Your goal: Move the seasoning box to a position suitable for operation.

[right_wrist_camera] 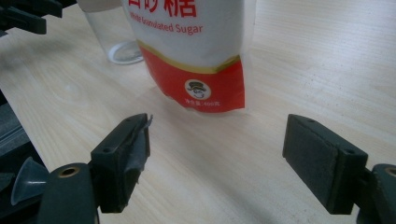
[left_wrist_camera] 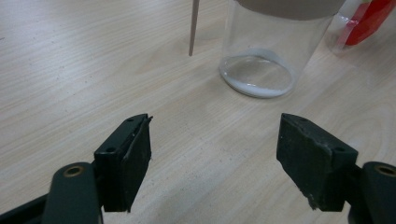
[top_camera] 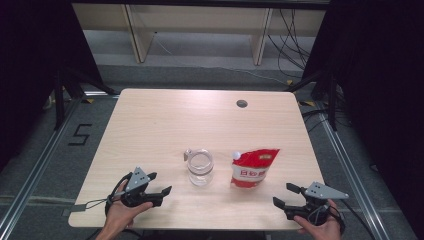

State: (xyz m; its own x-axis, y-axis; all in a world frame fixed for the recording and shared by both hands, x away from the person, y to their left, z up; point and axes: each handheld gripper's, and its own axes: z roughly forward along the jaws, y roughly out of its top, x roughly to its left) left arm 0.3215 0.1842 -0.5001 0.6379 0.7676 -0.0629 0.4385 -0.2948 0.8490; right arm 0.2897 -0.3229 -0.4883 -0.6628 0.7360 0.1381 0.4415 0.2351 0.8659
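A clear glass jar [top_camera: 200, 168] with a thin layer of white powder at its bottom [left_wrist_camera: 257, 77] stands near the middle of the wooden table [top_camera: 165, 125]. To its right stands a red and white sugar pouch [top_camera: 252, 168] with a white spout, printed "Granulated Sugar" [right_wrist_camera: 191, 56]. My left gripper [top_camera: 161, 183] rests near the front left edge, jaws wide open and empty, pointing toward the jar. My right gripper [top_camera: 286, 195] sits near the front right edge, open and empty, aimed at the pouch.
A small round hole [top_camera: 242, 103] lies near the table's far right edge. A thin wooden stick [left_wrist_camera: 193, 25] hangs beside the jar. Wooden shelving legs and cables stand beyond the table. Black curtains flank both sides.
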